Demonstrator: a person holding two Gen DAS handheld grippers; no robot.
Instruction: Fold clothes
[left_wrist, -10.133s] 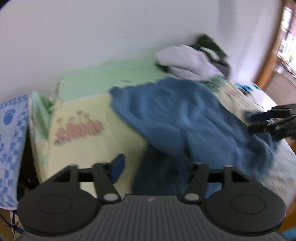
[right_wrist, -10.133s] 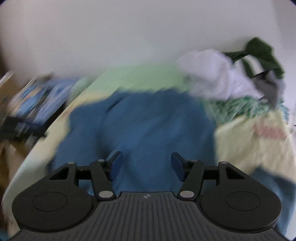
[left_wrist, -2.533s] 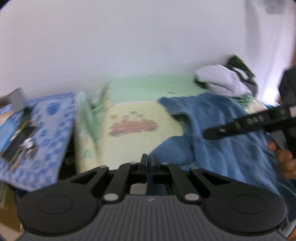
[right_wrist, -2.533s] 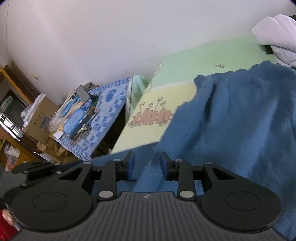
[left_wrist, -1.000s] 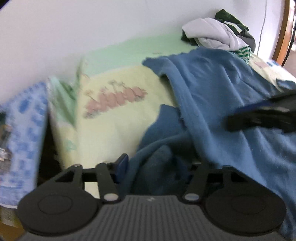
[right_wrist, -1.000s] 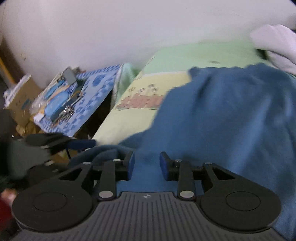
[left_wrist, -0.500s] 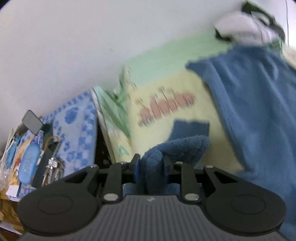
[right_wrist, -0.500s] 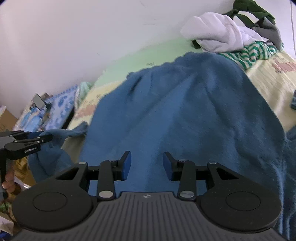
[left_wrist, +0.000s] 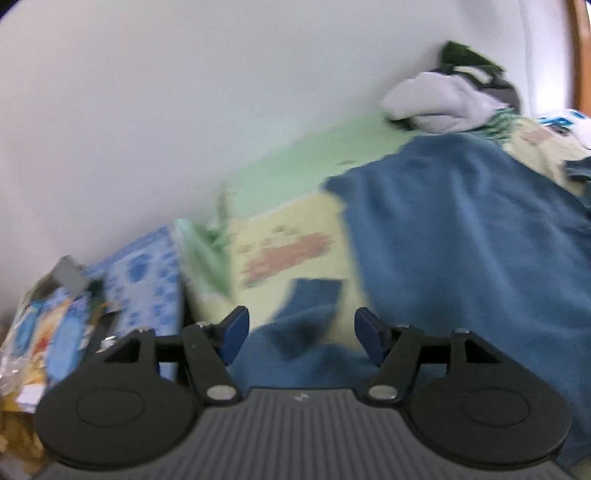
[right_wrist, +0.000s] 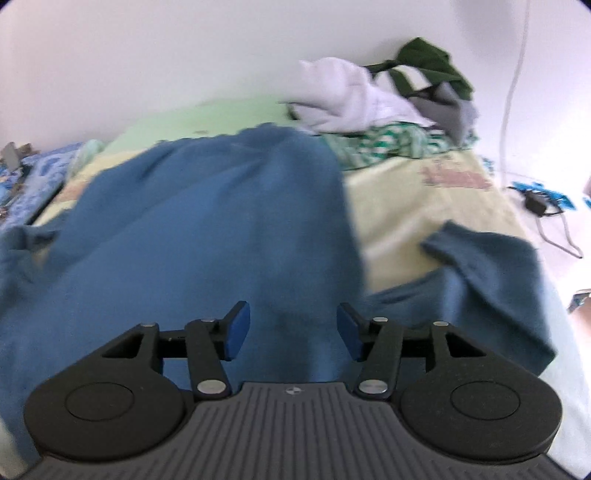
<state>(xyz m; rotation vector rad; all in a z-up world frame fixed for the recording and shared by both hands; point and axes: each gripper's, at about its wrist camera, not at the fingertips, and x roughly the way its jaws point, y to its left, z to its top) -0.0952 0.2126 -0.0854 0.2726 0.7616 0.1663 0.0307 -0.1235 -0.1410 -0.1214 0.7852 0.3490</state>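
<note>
A blue fleece garment (left_wrist: 461, 229) (right_wrist: 207, 229) lies spread over the bed. Its left sleeve (left_wrist: 306, 314) lies crumpled on the yellow sheet just ahead of my left gripper (left_wrist: 301, 328). The left jaws are opening and the pads no longer press the cloth. My right gripper (right_wrist: 293, 328) hovers over the garment's body, its jaws opening, with nothing gripped between them. The garment's right sleeve (right_wrist: 480, 258) sprawls out to the right on the sheet.
A pile of white, green and striped clothes (right_wrist: 376, 99) (left_wrist: 447, 99) sits at the back against the wall. A blue-patterned side table with clutter (left_wrist: 110, 284) stands left of the bed. A charger and cable (right_wrist: 535, 203) lie at the bed's right edge.
My left gripper let go of the blue sleeve and rose away from it; the sleeve dropped onto the sheet. My right gripper swung rightward across the garment and its jaws widened.
</note>
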